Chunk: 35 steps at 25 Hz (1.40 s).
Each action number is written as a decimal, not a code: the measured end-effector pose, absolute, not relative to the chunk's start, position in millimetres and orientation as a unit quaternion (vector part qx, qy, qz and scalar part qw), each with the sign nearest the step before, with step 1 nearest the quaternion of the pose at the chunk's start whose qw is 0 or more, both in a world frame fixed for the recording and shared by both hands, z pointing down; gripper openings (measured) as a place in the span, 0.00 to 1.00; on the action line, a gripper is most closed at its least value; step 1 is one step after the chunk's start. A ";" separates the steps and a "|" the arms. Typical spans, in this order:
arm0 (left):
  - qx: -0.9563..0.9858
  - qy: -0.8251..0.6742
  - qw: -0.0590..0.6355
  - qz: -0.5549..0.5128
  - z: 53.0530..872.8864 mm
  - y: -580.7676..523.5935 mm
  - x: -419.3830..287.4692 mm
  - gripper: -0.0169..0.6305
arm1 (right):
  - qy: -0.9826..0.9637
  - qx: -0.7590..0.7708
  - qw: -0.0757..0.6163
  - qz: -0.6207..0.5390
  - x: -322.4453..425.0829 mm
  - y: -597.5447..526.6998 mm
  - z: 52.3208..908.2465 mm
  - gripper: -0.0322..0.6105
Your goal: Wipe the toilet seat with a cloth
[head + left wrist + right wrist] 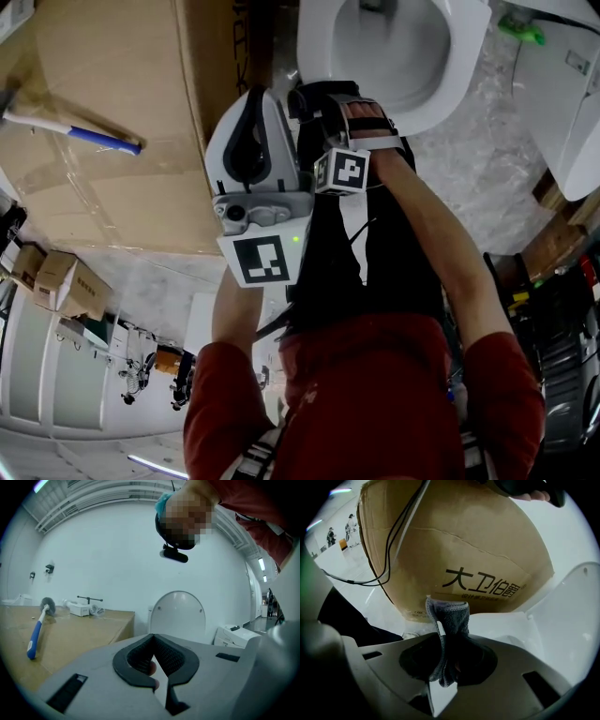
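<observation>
Two grippers, one cloth. Right gripper (452, 641): jaws clenched on the grey cloth (451, 616), which sticks out near the toilet's (464, 66) front rim; contact unclear. Left gripper (153, 641): jaws clenched, empty, facing the raised lid (178, 616). One cardboard box (112, 112) crowds the bowl's left edge, with one blue-handled brush (94, 138) lying on top. One white fixture (562, 103) stands on the right, with bare floor between it and the toilet.
</observation>
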<state>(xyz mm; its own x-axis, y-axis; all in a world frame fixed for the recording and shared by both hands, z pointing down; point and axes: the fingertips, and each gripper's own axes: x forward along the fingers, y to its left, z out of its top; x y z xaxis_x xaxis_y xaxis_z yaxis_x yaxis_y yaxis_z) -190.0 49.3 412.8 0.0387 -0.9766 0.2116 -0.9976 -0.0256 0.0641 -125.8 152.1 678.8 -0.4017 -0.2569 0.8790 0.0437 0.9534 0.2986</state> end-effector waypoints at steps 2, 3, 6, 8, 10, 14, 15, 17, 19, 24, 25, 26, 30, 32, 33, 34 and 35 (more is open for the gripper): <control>0.714 -0.692 0.097 0.053 410.5 50.9 -192.9 0.05 | -0.827 0.057 0.537 -0.158 -136.6 140.3 678.4 0.18; 0.713 -0.692 0.096 0.052 409.7 51.6 -194.0 0.05 | -0.827 0.052 0.534 -0.168 -141.6 133.8 678.2 0.18; 0.711 -0.695 0.097 0.050 408.9 52.8 -196.9 0.05 | -0.825 0.042 0.525 -0.204 -157.8 111.1 676.4 0.18; 0.710 -0.696 0.097 0.051 409.1 53.2 -198.6 0.05 | -0.831 0.045 0.511 -0.213 -172.8 94.8 671.1 0.18; 0.709 -0.697 0.098 0.052 409.5 53.8 -199.0 0.05 | -0.829 0.042 0.512 -0.220 -181.3 80.5 672.2 0.18; 0.710 -0.696 0.097 0.053 409.1 52.8 -197.9 0.05 | -0.813 0.045 0.531 -0.236 -190.2 38.7 678.3 0.18; 0.710 -0.696 0.097 0.053 408.9 52.5 -198.2 0.05 | -0.815 0.053 0.529 -0.230 -194.1 26.2 677.1 0.18; 0.709 -0.696 0.097 0.054 408.9 52.1 -198.6 0.05 | -0.820 0.075 0.522 -0.222 -200.0 -0.3 671.9 0.18; 0.710 -0.695 0.097 0.056 409.6 51.6 -198.8 0.05 | -0.822 0.091 0.515 -0.226 -201.3 -24.0 666.9 0.18; 0.709 -0.694 0.104 0.061 416.3 46.7 -198.9 0.05 | -0.812 0.094 0.512 -0.264 -183.7 -60.6 668.7 0.18; 0.710 -0.693 0.107 0.062 418.0 44.8 -197.7 0.05 | -0.812 0.101 0.510 -0.266 -179.0 -68.4 667.2 0.18; 0.711 -0.691 0.108 0.063 419.5 42.7 -196.2 0.05 | -0.811 0.111 0.509 -0.266 -173.4 -77.0 665.8 0.18; 0.718 -0.685 0.109 0.066 422.7 32.8 -186.6 0.05 | -0.802 0.151 0.518 -0.258 -146.3 -113.7 660.7 0.18; 0.721 -0.681 0.109 0.065 422.5 27.9 -180.5 0.05 | -0.795 0.158 0.525 -0.261 -130.5 -126.0 659.9 0.18; 0.723 -0.679 0.109 0.065 422.4 25.4 -177.4 0.05 | -0.792 0.161 0.528 -0.261 -122.1 -130.2 659.7 0.18; 0.725 -0.677 0.109 0.065 422.3 22.9 -174.2 0.05 | -0.790 0.164 0.530 -0.262 -113.5 -133.3 659.5 0.18; 0.727 -0.675 0.109 0.065 422.1 20.6 -170.9 0.05 | -0.787 0.167 0.532 -0.263 -104.8 -135.4 659.5 0.18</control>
<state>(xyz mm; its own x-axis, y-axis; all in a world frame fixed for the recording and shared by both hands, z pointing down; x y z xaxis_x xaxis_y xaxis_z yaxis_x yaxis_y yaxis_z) -170.9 20.6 422.1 0.0798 -0.9671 0.2416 -0.9954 -0.0642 0.0716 -104.8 -135.4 659.5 -0.3770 -0.5433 0.7501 0.0163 0.8059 0.5918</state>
